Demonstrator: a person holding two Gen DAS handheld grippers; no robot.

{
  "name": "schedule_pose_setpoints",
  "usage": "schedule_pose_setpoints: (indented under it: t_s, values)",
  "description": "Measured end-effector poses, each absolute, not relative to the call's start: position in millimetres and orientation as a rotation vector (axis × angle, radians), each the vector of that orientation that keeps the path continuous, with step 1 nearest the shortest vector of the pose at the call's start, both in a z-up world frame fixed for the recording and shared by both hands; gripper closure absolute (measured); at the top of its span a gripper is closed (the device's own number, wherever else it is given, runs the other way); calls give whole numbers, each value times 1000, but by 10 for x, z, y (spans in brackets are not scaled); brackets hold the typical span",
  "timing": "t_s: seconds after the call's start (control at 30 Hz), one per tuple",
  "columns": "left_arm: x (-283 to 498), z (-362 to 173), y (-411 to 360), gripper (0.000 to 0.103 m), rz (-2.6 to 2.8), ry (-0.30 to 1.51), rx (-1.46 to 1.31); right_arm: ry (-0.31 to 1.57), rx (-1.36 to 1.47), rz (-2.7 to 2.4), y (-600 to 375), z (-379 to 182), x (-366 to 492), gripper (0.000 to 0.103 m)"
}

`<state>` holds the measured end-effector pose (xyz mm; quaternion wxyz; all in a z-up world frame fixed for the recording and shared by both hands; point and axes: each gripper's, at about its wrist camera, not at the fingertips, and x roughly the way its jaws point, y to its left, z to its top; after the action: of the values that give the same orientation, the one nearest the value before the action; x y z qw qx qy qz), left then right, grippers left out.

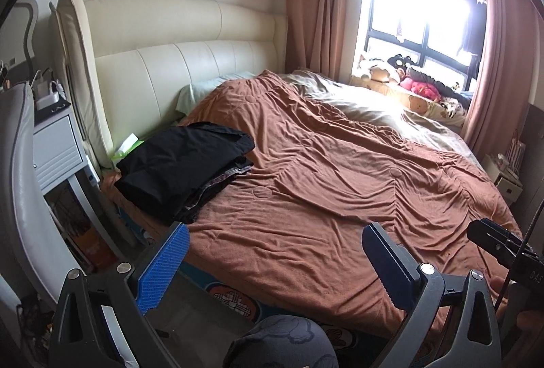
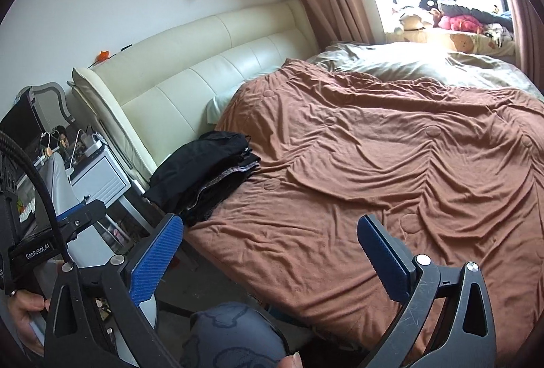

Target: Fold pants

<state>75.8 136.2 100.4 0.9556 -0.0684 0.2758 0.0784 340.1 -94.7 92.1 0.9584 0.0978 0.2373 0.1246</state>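
Left wrist view: left gripper (image 1: 275, 252) fingers spread wide, nothing between them, hovering over the near edge of the bed (image 1: 340, 171) with its rumpled brown blanket. Folded black pants (image 1: 183, 160) sit on top of a stack of clothes at 10 o'clock, on the bed's left side near the cream headboard (image 1: 176, 48). Green tissue pack (image 1: 127, 145) just beside the stack at its far left. Grey nightstand (image 1: 56, 150) at 9 o'clock, window (image 1: 421, 21) with plush toys at 1 o'clock, right gripper's body at 4 o'clock. Right wrist view: right gripper (image 2: 270, 244) fingers also wide apart and empty. Pants (image 2: 200, 164) at 10 o'clock on same stack; tissue pack not visible here. A hand (image 2: 23, 307) grips the other tool at 8 o'clock, a knee (image 2: 234, 334) at 6 o'clock.
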Motion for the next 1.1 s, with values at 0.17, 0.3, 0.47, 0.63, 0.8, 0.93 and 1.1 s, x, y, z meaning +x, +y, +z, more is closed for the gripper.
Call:
schedule_pose_setpoints:
  t_s: [0.17,0.3,0.47,0.63,0.8,0.93,1.1]
  values:
    - [523,966,1204,0,134,548,-127,451,161,209,-936,900,3022,0]
    - [345,919,1084,0,109,542,-111,457,140,199,-902,879,2769,0]
    - [137,838,925,1,55,517,-89,479,94,177,-886,830,2500,0]
    - [-49,762,772,1,19,501,-64,475,84,156,-914,808,2195,0]
    - [-255,730,663,1,-16,469,-56,455,81,120,-942,793,1907,0]
    - [-406,705,606,1,-36,443,-53,447,82,105,-943,755,1705,0]
    - [-523,673,582,1,-54,427,-39,449,102,95,-969,669,1543,0]
